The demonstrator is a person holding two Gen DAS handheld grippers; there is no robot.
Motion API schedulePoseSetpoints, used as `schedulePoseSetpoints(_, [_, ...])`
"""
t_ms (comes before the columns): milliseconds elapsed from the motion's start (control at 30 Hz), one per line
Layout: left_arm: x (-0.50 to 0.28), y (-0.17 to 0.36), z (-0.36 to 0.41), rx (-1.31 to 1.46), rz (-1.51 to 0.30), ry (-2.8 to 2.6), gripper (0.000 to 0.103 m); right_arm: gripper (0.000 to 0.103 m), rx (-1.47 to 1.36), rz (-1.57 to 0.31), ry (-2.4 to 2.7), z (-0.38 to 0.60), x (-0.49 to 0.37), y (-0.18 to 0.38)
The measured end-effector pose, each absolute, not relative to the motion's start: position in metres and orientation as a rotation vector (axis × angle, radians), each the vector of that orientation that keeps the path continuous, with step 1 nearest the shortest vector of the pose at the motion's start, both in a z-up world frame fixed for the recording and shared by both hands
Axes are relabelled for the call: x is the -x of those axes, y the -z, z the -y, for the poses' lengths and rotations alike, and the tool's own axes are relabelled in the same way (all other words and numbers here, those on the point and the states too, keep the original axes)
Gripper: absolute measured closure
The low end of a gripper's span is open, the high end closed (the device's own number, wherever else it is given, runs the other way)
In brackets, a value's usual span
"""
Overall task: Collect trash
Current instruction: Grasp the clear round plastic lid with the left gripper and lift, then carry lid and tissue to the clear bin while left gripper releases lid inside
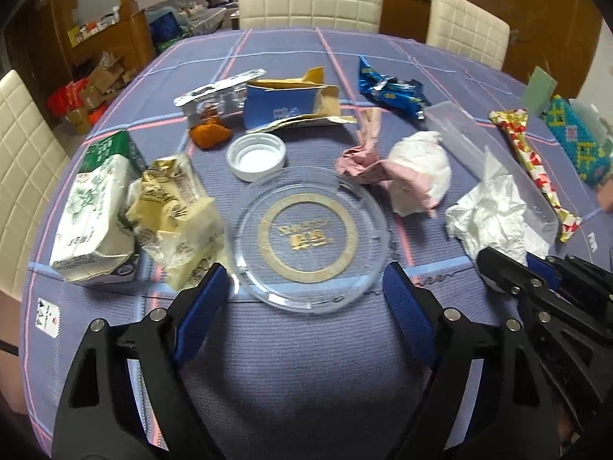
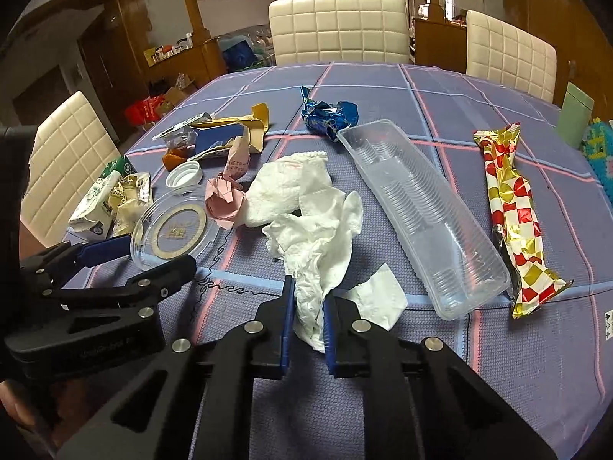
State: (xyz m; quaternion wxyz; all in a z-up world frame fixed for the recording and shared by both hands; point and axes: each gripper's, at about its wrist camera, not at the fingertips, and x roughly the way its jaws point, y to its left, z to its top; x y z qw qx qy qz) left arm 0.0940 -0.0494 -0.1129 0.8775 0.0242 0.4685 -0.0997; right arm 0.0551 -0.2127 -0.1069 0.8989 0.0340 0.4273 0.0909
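now the right gripper (image 2: 308, 316) fingers pinch the crumpled white tissue (image 2: 318, 253); left gripper (image 1: 306, 291) fingers, spread, flank the clear lid (image 1: 308, 237).

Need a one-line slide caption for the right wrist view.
Right gripper shut on a crumpled white tissue beside the clear plastic tray on the checked tablecloth.

Home dining room: clothed table (image 1: 306, 364), padded chairs (image 2: 337, 27) (wooden cabinets).
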Motion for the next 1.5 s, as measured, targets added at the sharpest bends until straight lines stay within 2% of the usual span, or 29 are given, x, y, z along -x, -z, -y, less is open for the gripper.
schedulePoseSetpoints(33, [-0.095,0.112,0.051,-0.044,-0.984,0.225,0.007,0.090,-0.071,-0.883,-0.189,0.213,-0.054,0.106])
schedulePoseSetpoints(67, [-0.097,0.113,0.051,-0.040,-0.998,0.237,0.003,0.090,-0.069,-0.882,-0.187,0.211,-0.057,0.107])
schedulePoseSetpoints(400, [-0.119,0.119,0.061,-0.099,-0.994,0.211,0.004,0.090,-0.091,-0.889,-0.188,0.218,-0.065,0.109])
schedulePoseSetpoints(433, [-0.121,0.118,0.060,-0.092,-0.991,0.209,0.006,0.090,-0.091,-0.888,-0.189,0.218,-0.064,0.109])
schedulePoseSetpoints(467, [-0.121,0.117,0.058,-0.089,-0.984,0.204,0.013,0.090,-0.092,-0.888,-0.189,0.218,-0.064,0.109])
schedulePoseSetpoints(567, [-0.119,0.114,0.054,-0.062,-0.980,0.221,0.015,0.090,-0.086,-0.886,-0.185,0.217,-0.065,0.108])
schedulePoseSetpoints(1200, [-0.072,0.073,0.011,-0.009,-0.865,0.202,0.015,0.090,-0.005,-0.833,-0.216,0.182,-0.044,0.077])
schedulePoseSetpoints(1500, [-0.052,0.052,-0.059,-0.036,-0.763,0.046,0.015,0.090,0.053,-0.835,-0.329,0.126,-0.047,0.062])
